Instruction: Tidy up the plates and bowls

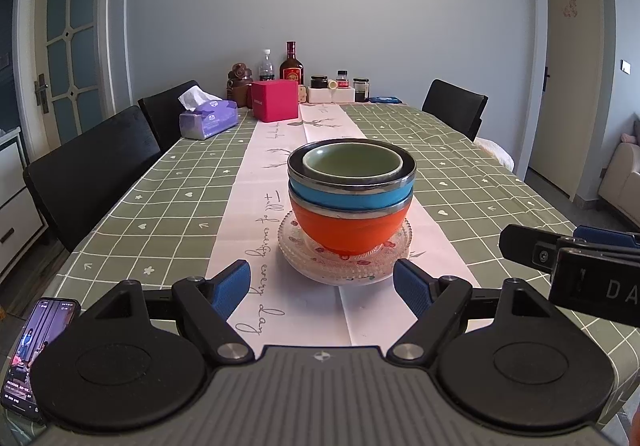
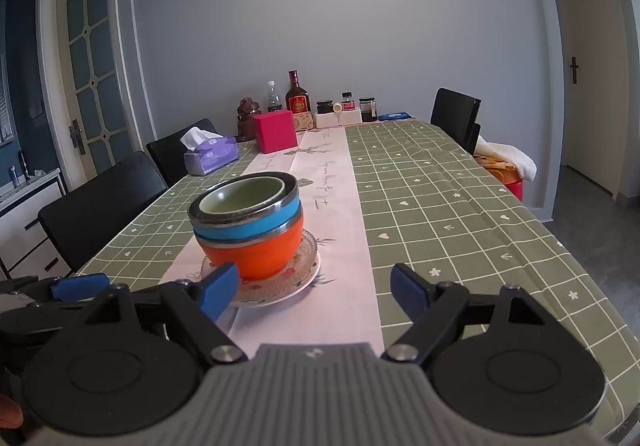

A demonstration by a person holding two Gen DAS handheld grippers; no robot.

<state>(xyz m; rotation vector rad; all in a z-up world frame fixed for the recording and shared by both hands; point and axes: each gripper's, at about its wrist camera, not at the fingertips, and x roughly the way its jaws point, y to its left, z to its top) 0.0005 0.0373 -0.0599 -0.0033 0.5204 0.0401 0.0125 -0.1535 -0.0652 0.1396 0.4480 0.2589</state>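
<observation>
A stack stands on the white table runner: a green bowl (image 1: 352,164) inside a blue bowl (image 1: 348,196), inside an orange bowl (image 1: 348,228), on glass plates (image 1: 308,254) over a white plate (image 1: 340,278). My left gripper (image 1: 322,288) is open and empty, just short of the stack, fingers level with the plates. The stack also shows in the right wrist view: green bowl (image 2: 244,194), blue bowl (image 2: 248,226), orange bowl (image 2: 256,254), plates (image 2: 296,278). My right gripper (image 2: 314,294) is open and empty, right of the stack; its left finger overlaps the plate rim.
A tissue box (image 1: 208,120), a pink box (image 1: 275,100), bottles and jars (image 1: 291,66) stand at the table's far end. Black chairs (image 1: 92,170) line the left side, one (image 1: 456,102) at the far right. A phone (image 1: 30,350) lies at the near left edge.
</observation>
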